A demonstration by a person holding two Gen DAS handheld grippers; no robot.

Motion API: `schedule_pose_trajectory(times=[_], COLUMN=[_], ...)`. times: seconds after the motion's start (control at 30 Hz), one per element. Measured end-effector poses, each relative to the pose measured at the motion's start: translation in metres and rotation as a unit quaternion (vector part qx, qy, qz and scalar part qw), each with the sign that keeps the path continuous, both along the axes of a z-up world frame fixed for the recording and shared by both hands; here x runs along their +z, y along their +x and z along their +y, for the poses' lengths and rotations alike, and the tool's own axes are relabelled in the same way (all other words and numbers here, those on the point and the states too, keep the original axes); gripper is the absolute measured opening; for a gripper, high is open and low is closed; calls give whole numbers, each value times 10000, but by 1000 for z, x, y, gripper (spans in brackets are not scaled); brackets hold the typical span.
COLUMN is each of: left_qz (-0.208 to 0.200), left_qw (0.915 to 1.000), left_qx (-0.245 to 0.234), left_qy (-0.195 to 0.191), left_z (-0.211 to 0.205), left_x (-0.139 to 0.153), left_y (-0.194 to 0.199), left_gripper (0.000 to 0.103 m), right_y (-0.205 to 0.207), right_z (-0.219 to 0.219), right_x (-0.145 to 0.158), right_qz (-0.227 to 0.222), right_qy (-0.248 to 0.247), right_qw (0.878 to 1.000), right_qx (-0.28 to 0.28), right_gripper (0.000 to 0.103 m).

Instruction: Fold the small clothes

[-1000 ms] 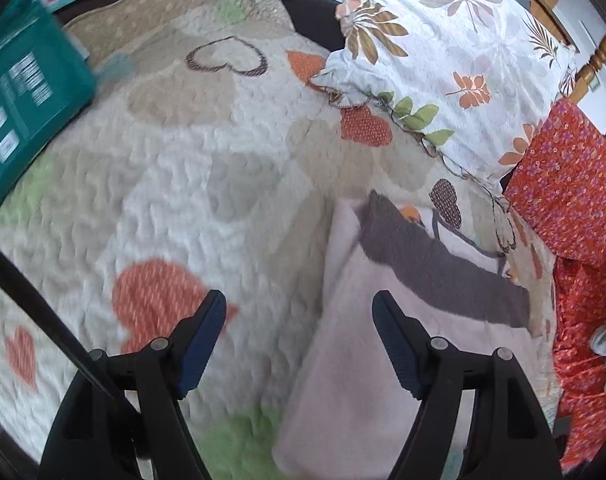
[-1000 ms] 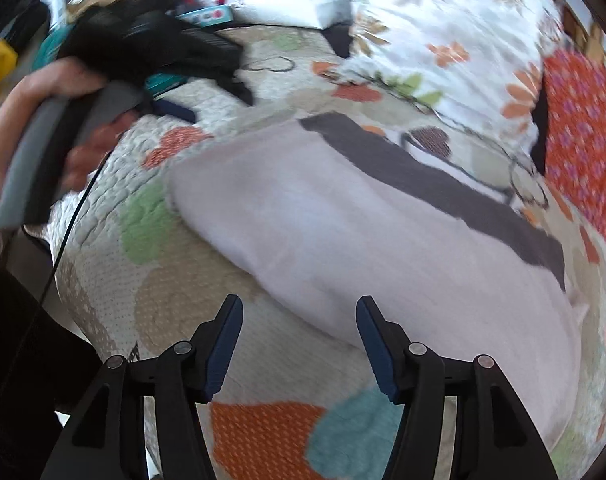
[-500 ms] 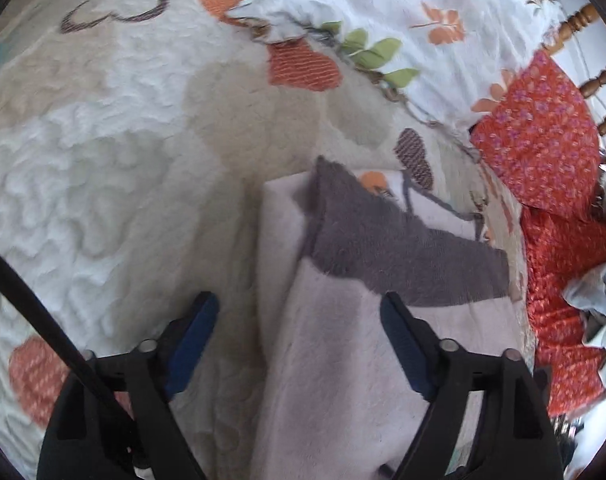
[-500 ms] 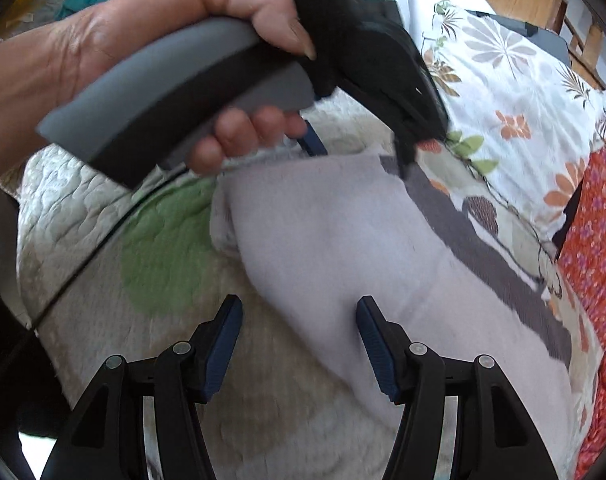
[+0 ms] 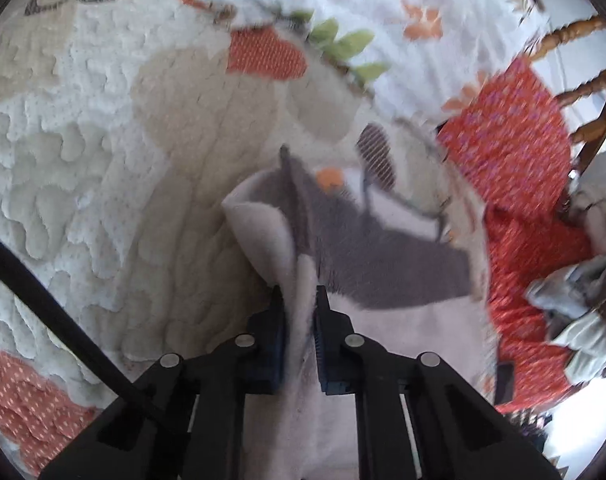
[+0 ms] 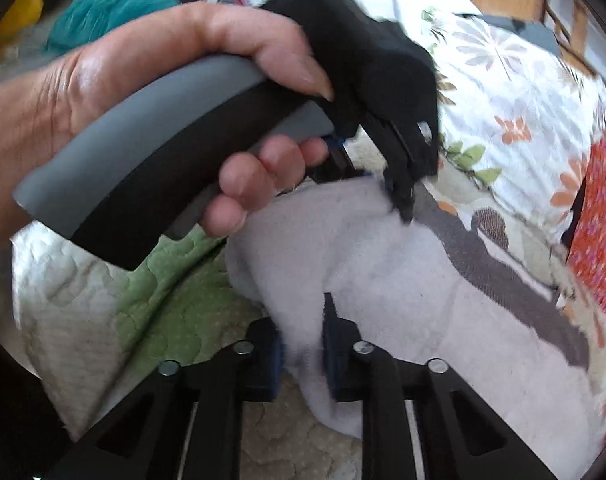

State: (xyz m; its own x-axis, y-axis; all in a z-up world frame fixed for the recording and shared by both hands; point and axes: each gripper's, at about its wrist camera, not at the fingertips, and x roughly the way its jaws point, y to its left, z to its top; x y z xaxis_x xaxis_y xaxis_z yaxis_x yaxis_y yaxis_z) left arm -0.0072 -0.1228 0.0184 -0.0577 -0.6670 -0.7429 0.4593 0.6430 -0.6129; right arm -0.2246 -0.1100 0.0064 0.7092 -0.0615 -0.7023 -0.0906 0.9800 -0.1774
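Note:
A pale fleece garment (image 5: 383, 340) with a grey-brown band (image 5: 383, 268) lies on a heart-patterned quilt (image 5: 103, 160). My left gripper (image 5: 297, 300) is closing on the garment's left edge near the band, and a raised fold of pale cloth is pinched between its pads. In the right wrist view the same garment (image 6: 443, 320) spreads ahead. My right gripper (image 6: 303, 320) is closing on its near edge, with bunched cloth pressed between the pads. A hand (image 6: 163, 80) holds the left gripper (image 6: 403, 196) at the garment's far corner.
A floral pillow (image 5: 383, 0) lies behind the garment, with red patterned cloth (image 5: 515, 160) to its right. More clothes (image 5: 575, 300) are piled at the far right beside a wooden chair (image 5: 583, 80). A black cable (image 5: 63, 320) crosses the quilt. A teal item (image 6: 115, 12) sits behind the hand.
Both grippers moved in over the garment's edges and went from wide open to pinching the pale cloth. The left edge is now lifted into a fold.

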Motion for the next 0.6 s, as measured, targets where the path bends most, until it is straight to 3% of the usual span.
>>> schedule_pose_trajectory(times=[0.2, 0.33, 0.47, 0.6], left_qz=[-402, -558, -717, -794], left_qw=[9989, 9958, 9878, 9816], left_qx=[-147, -687, -1366, -1737], left_qy=[-200, -252, -201, -46], left_z=[-37, -109, -198, -251], left_x=[43, 68, 81, 80], left_y=[-35, -78, -134, -187], left_gripper=[11, 11, 12, 19], right_y=[-40, -82, -140, -182], right_z=[-64, -127, -199, -265], right_x=[50, 75, 88, 63], right_qz=[-379, -462, -440, -21], right_qy=[437, 648, 1002, 1711], right_qw=[9972, 9910, 9718, 9372], right_qx=[-477, -1073, -2091, -3038], right_gripper=[10, 9, 9, 9])
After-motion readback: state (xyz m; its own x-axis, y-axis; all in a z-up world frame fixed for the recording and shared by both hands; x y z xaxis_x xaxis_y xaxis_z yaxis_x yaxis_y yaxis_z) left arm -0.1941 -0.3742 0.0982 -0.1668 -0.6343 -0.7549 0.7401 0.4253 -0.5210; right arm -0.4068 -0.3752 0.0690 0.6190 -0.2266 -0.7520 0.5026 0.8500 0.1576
